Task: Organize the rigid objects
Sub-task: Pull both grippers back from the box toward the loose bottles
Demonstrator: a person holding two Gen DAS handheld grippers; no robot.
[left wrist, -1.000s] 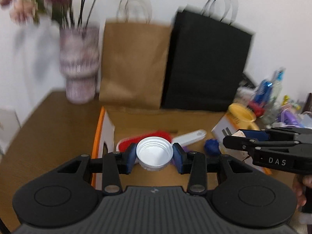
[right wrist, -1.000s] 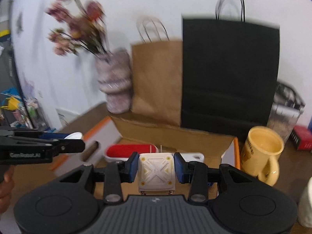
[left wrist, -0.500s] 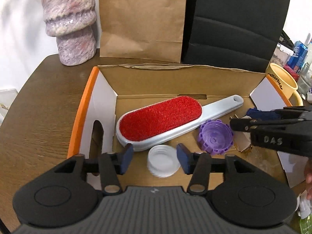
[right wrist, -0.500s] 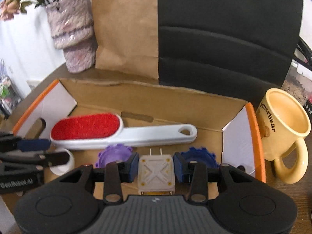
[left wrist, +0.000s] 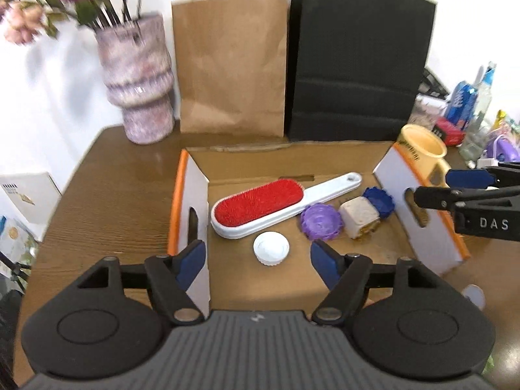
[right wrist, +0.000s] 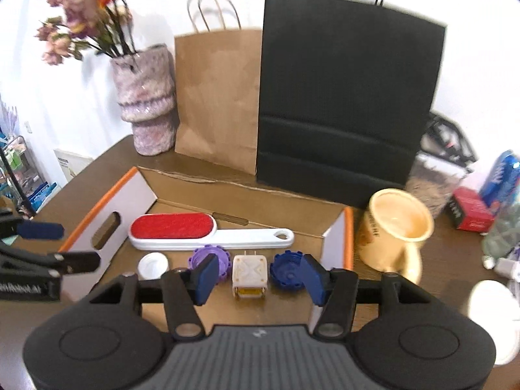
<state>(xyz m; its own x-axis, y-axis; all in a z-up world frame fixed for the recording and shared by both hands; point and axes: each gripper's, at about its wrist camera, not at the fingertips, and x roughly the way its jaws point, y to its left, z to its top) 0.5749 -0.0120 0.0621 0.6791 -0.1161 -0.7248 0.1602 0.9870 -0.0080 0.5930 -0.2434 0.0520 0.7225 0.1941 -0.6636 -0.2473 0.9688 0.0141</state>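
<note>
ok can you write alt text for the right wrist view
The open right gripper hovers over a cardboard box holding a red lint brush, white cap, purple cap, beige plug adapter and blue cap. A yellow mug stands just outside the box on the right, paper bags and a flower vase behind.

Brown wood-grain table (left wrist: 107, 195) fills the lower left of the left wrist view. Directly on it: open cardboard box (left wrist: 190, 201) at centre, mottled pink vase (left wrist: 138, 81) upper left, brown paper bag (left wrist: 230, 65) and black paper bag (left wrist: 357, 58) behind the box. Yellow mug (right wrist: 398, 230) stands right of the box, with a red box (right wrist: 471, 209) further right.
</note>
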